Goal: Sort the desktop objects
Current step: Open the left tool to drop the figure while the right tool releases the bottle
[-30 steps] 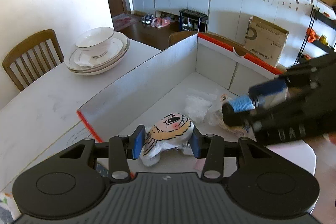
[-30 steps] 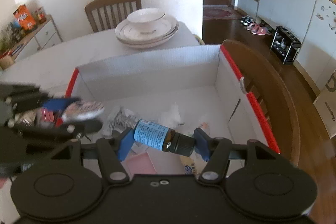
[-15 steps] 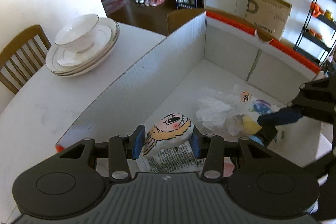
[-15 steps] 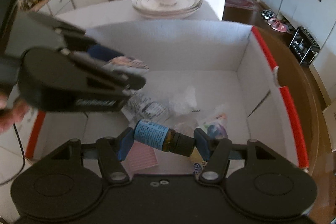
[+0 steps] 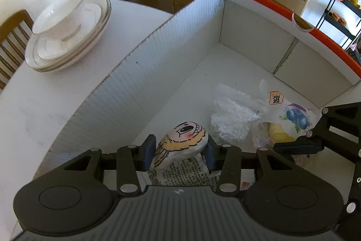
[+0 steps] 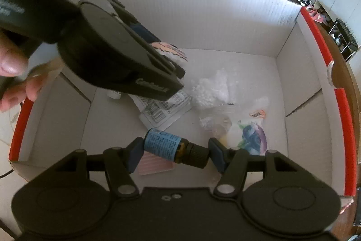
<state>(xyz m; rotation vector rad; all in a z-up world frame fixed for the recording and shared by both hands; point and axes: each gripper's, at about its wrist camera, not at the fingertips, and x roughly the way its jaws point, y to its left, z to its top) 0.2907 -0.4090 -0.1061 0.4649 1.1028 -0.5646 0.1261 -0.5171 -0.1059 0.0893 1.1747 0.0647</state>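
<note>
While the left hand-held gripper (image 5: pixel 179 151) clenches a white painted cartoon-face pebble (image 5: pixel 180 146) low in the frame above the red-rimmed white cardboard box (image 6: pixel 282 73), the right hand-held gripper (image 6: pixel 174 154) grasps a blue-labelled amber dropper bottle (image 6: pixel 174 147), so releasing both into it seemingly comes next.

The left gripper (image 5: pixel 179 151) points down and forward, its 2 blue-padded fingers (image 5: pixel 149 151) clamped on either side of a painted stone (image 5: pixel 180 147). The right gripper (image 6: pixel 174 151) also tilts downward, its 2 fingers (image 6: pixel 135 154) pressed against the ends of a small brown bottle (image 6: pixel 173 147) that lies crosswise between them. From the right wrist view, the left gripper's black body crosses the upper left, with the person's left hand (image 6: pixel 13 73) wrapped around its handle, fingertips showing at the frame edge.
</note>
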